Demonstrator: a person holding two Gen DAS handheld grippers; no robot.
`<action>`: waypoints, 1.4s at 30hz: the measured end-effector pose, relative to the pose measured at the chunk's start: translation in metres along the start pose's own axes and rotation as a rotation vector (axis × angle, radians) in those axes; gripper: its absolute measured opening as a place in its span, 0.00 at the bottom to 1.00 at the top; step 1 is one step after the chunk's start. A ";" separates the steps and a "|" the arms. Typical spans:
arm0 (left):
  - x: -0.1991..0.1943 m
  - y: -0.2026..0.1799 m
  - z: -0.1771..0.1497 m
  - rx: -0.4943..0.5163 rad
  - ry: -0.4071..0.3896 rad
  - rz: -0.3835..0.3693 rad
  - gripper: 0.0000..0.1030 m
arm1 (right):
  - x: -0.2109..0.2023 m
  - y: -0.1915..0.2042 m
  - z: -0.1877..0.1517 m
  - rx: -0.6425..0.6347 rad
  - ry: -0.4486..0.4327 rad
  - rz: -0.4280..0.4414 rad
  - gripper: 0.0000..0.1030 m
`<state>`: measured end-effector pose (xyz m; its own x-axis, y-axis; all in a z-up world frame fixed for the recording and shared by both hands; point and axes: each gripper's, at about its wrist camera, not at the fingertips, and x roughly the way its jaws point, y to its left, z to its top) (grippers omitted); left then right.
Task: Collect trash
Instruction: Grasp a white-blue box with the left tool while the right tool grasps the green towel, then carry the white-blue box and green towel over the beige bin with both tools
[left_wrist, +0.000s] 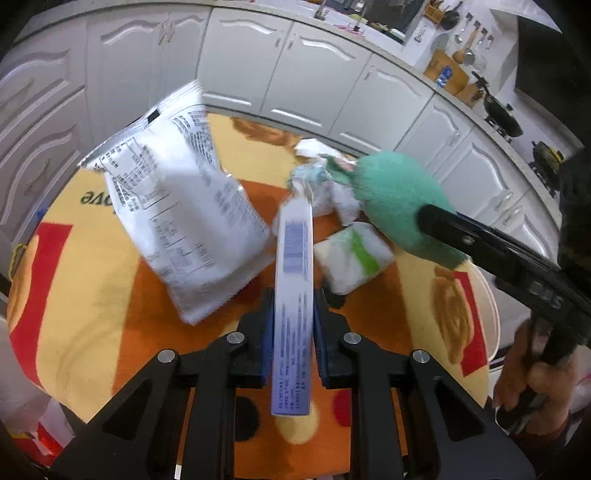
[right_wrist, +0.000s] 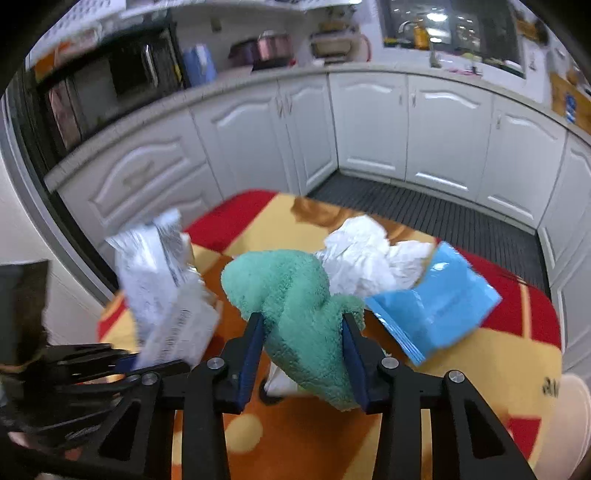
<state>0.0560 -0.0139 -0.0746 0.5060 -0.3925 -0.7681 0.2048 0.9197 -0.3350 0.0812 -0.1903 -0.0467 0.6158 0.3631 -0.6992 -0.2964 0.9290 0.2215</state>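
Two pieces of trash are in my tongs. My left tongs (left_wrist: 293, 325) are pressed together on a thin white printed wrapper edge (left_wrist: 293, 266), standing on end between the blue pads, above the table. My right tongs (right_wrist: 304, 350) pinch a teal fuzzy cloth lump (right_wrist: 295, 306), lifted over the table; the left view shows it hanging from the black fingers.

Still lying on the table I count one large white foil snack bag with black print (left_wrist: 184, 221), one crumpled white paper wad (right_wrist: 364, 254), one flat blue plastic pouch (right_wrist: 439, 306) and one small white packet with a green stripe (left_wrist: 354, 258). The wad touches the blue pouch.

A fleece cloth in orange, yellow and red (left_wrist: 92, 295) covers the table. White kitchen cabinets (right_wrist: 443, 129) run around the room, with a dark ribbed floor mat (right_wrist: 424, 210) below them.
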 end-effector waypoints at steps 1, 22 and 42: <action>-0.001 -0.003 0.001 0.008 -0.001 -0.008 0.16 | -0.008 -0.003 -0.003 0.020 -0.012 0.004 0.39; 0.009 -0.069 -0.022 0.163 0.074 -0.003 0.16 | -0.060 -0.059 -0.093 0.230 0.076 -0.100 0.66; 0.036 -0.088 -0.024 0.180 0.102 -0.011 0.15 | -0.050 -0.068 -0.095 0.226 0.023 -0.058 0.43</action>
<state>0.0357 -0.1091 -0.0861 0.4173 -0.3930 -0.8194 0.3606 0.8992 -0.2477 0.0017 -0.2779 -0.0914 0.6098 0.3089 -0.7298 -0.0881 0.9416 0.3250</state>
